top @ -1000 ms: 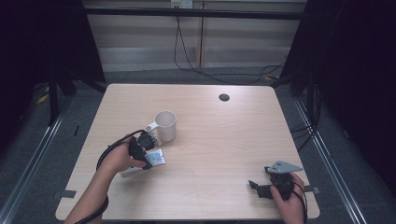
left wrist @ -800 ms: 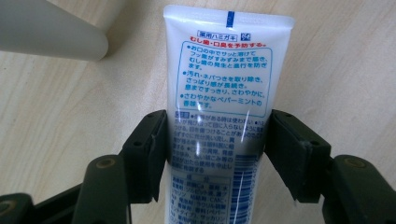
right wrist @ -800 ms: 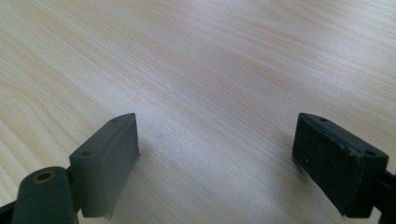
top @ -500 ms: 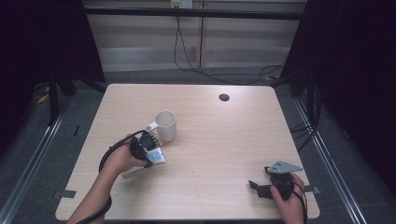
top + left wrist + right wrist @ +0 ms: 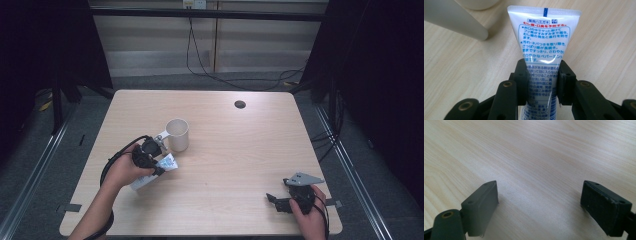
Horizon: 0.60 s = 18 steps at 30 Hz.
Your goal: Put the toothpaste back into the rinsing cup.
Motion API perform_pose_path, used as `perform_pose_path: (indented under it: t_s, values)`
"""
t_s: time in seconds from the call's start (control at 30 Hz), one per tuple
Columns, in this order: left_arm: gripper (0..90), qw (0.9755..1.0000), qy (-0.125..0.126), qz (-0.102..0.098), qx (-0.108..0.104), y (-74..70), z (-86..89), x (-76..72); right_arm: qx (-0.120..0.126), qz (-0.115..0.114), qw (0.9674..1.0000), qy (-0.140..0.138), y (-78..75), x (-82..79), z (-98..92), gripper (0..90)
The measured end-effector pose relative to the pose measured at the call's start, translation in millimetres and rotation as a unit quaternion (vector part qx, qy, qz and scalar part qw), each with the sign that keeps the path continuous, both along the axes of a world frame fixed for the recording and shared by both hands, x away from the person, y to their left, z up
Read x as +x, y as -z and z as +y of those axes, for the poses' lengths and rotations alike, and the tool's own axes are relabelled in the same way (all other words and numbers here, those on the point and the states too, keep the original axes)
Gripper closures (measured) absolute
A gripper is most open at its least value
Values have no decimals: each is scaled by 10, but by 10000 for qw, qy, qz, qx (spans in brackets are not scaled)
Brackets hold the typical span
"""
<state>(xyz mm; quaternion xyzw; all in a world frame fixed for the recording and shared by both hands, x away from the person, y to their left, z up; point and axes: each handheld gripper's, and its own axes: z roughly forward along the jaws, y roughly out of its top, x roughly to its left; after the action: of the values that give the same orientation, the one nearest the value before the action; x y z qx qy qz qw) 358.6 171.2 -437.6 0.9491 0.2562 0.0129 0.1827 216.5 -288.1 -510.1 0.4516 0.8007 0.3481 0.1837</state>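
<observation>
A white and blue toothpaste tube [image 5: 167, 162] [image 5: 544, 37] with printed text lies at the table's left, flat sealed end pointing toward the white mug [image 5: 177, 134] [image 5: 476, 3]. My left gripper [image 5: 157, 170] [image 5: 542, 67] is shut on the tube's middle. Its jaws have just been closing, and both pads press the tube's sides. The mug stands upright just beyond the tube, apart from it. Near the front right edge my right gripper [image 5: 272, 200] [image 5: 540, 202] stands open, low over bare wood, with nothing between its fingers.
The light wooden table [image 5: 240, 150] has a small dark round hole [image 5: 240, 104] near its back edge. Beyond the table, cables run across the grey floor. Dark curtains flank both sides.
The left gripper's jaws have come together on the tube, and the hand has lifted a little with it. The right hand has kept still.
</observation>
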Motion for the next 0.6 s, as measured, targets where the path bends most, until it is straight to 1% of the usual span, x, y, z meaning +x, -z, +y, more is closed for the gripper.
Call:
perform_pose_path:
  t_s: [0.03,0.1,0.13,0.2,0.23,0.27,0.33,0.37,0.47,0.53,0.6]
  values:
    - [674,10000,-14,19,-86,-18,20,-2,-1,1,10000,1,0,0,0,140]
    - [674,9996,-65,-9,-284,-52,53,-9,0,0,10000,1,0,0,0,140]
    - [674,9993,-106,-2,-353,-65,61,-15,0,0,10000,1,0,0,0,140]
    - [674,9987,-116,-58,-503,-95,84,-19,-2,0,10000,1,0,0,0,140]
    - [674,9984,-133,-80,-539,-105,89,-20,-2,0,10000,1,0,0,0,140]
    - [674,9979,-167,-70,-618,-120,96,-25,-1,0,10000,2,0,0,0,140]
    - [674,9973,-197,-132,-698,-150,99,-32,-1,0,10000,3,0,0,0,140]
    - [674,9972,-201,-158,-705,-171,101,-33,1,0,10000,2,0,0,0,140]
    - [674,9955,-268,-229,-876,-209,97,-34,0,0,10000,1,0,0,0,140]
    - [674,9951,-272,-266,-916,-244,93,-32,-3,0,10000,2,0,0,0,140]
    - [674,9941,-289,-304,-1004,-279,88,-30,-1,0,10000,3,0,0,0,140]
